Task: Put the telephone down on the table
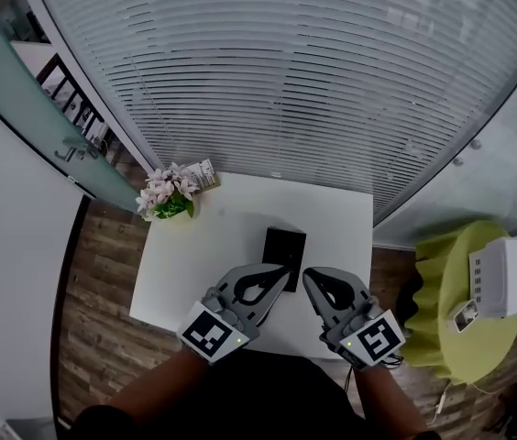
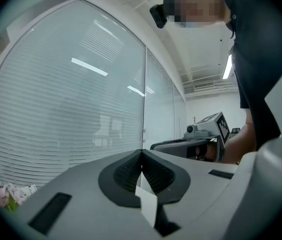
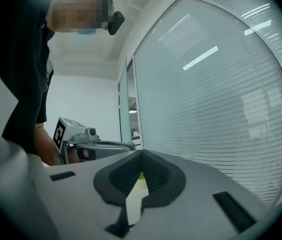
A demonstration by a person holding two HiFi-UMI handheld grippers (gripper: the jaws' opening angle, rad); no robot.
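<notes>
The telephone (image 1: 284, 245), a flat black slab, lies on the white table (image 1: 213, 246) in the head view, near the table's middle. My left gripper (image 1: 282, 271) hovers at the table's front edge, its tips just in front of the telephone's near end, jaws shut with nothing between them. My right gripper (image 1: 310, 274) is beside it, also shut and empty. In the left gripper view, my left gripper (image 2: 142, 152) points level at the blinds, with the right gripper (image 2: 206, 134) off to its side. The right gripper view shows my right gripper (image 3: 142, 152) shut, the left gripper (image 3: 83, 139) beyond.
A pot of pink flowers (image 1: 167, 195) and a small printed box (image 1: 205, 174) stand at the table's far left corner. To the right is a round yellow-green table (image 1: 446, 346) bearing a white box (image 1: 508, 278). A wall of window blinds (image 1: 313, 81) rises behind.
</notes>
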